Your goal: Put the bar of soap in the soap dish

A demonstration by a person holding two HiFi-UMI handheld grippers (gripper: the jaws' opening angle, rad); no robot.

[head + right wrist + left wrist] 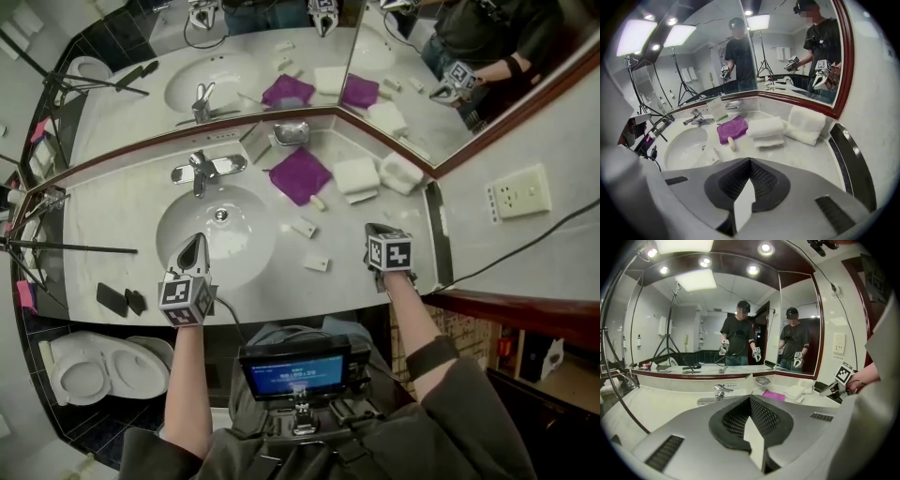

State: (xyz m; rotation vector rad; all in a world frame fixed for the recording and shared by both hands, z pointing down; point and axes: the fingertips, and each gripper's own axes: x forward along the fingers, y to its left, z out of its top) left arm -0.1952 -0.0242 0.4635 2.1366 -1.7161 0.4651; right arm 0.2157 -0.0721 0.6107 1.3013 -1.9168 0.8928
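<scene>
A shiny metal soap dish (291, 132) stands at the back corner of the counter under the mirrors, also seen in the left gripper view (763, 380) and the right gripper view (734, 104). A small cream oval soap (319, 202) lies at the purple cloth's (300, 173) near edge, and shows in the right gripper view (732, 144) too. Two white rectangular bars (303, 227) (317, 263) lie right of the basin. My left gripper (194, 241) is shut and empty over the basin's front rim. My right gripper (373, 229) is shut and empty, right of the bars.
The sink basin (216, 234) with a chrome faucet (202, 171) fills the counter's left half. Folded white towels (356, 175) (401, 172) lie at the back right. A dark tray (439, 234) runs along the right wall. Two black items (112, 298) sit at the front left.
</scene>
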